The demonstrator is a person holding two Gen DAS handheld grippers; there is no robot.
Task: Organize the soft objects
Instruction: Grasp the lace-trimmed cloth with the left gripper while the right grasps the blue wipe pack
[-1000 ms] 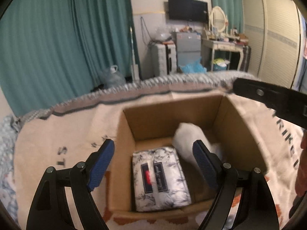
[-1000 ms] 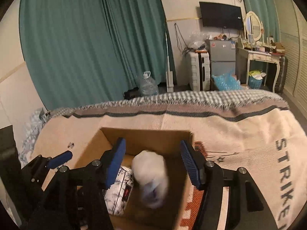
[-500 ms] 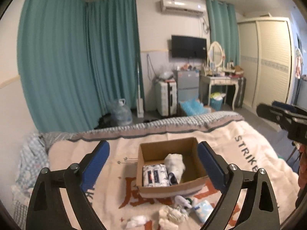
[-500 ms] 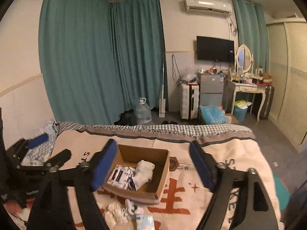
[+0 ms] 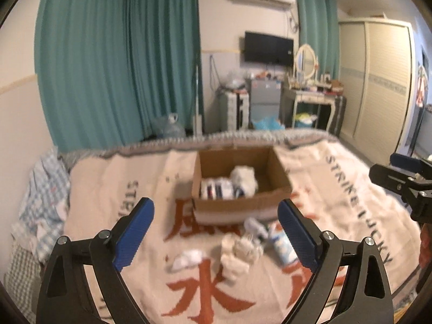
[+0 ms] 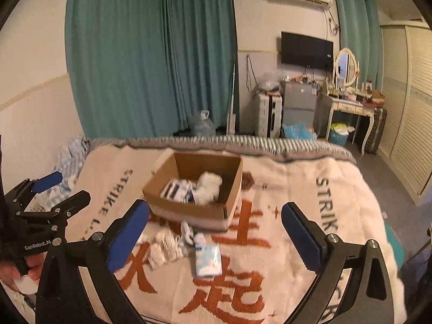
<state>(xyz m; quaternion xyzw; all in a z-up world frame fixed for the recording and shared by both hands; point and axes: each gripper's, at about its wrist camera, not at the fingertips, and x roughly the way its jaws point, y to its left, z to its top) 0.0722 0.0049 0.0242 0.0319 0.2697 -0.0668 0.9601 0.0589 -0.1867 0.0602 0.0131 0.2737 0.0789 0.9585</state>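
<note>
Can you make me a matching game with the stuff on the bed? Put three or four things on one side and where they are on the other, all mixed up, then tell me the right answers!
Things:
1. white fluffy toy
2. light blue tissue pack
3. cardboard box
4. left hand-held gripper

Where or how:
A. lying on the blanket in front of the box
B. open, holding nothing
C. inside the box, beside the patterned tissue pack
D. standing on the blanket with its top open

Pairs: 1-C, 2-A, 3-D, 4-B
</note>
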